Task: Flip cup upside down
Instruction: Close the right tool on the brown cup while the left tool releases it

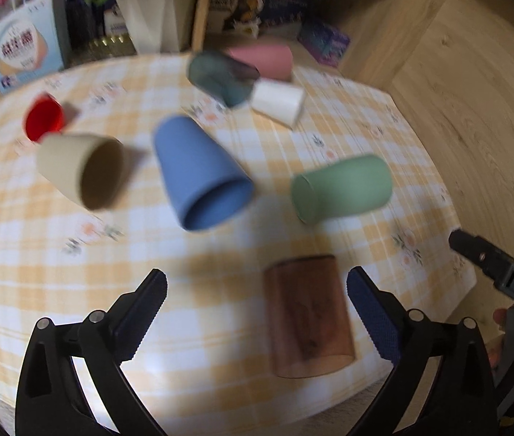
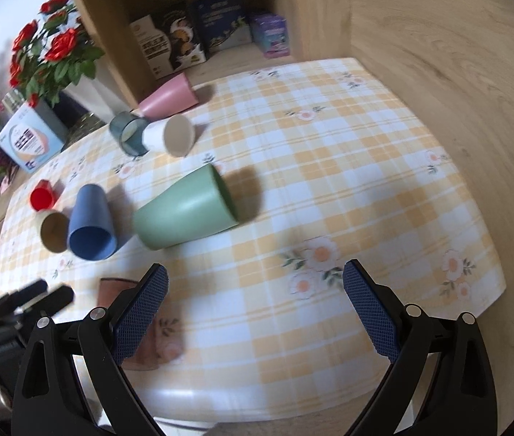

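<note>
While both tools hover above the near edge of the worktop, each pair of jaws stands spread wide and grasps nothing. The left gripper is over the near-left portion of the checked cloth; the brown translucent cup lies on its side just inside the right finger, not touching either pad as far as the blur allows. The right gripper is over bare cloth near the near-right corner.

Cup positions, all lying on their sides:
- Green cup: centre of the worktop, rim toward the far right.
- Blue cup: left of the green cup, mouth facing near.
- Beige cup: just beside the blue cup on its left.
- Red cup: behind the beige cup, close to the left edge.
- White cup, dark teal cup and pink cup: clustered at the far side, the white and teal touching.

Open room: the right half of the cloth, from the green cup to the right edge, carries no items. A wooden wall panel stands beyond that edge. The far edge meets a shelf unit holding boxes, with a flower vase at the far left.
</note>
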